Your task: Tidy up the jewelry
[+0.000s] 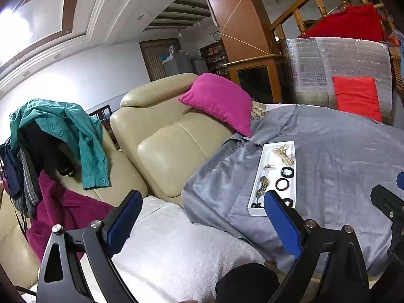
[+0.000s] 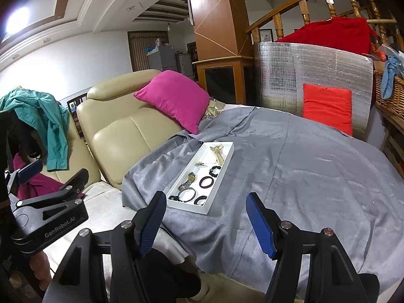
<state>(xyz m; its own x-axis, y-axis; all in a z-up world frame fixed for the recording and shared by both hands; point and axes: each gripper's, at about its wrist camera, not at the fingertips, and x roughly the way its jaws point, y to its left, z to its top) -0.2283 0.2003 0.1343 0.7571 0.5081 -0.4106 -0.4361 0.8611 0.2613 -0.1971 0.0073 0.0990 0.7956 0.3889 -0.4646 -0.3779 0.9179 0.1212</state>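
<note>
Right wrist view shows the white tray (image 2: 222, 176) on the grey sheet (image 2: 303, 176), holding a watch (image 2: 188, 180), bangle (image 2: 206, 179) and hair clip (image 2: 219, 154). Both the right hand-held gripper (image 2: 205, 217) and left hand-held gripper (image 1: 202, 214) hover spread and empty, likely poised to reach in.

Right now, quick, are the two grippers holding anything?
Left gripper: open, holding nothing.
Right gripper: open, holding nothing; the jewelry tray sits untouched on the gray blanket.

Tray (image 2: 222, 176) lies on the sheet (image 2: 303, 176), right of the sofa (image 2: 121, 136); pillow (image 2: 174, 98) behind
</note>
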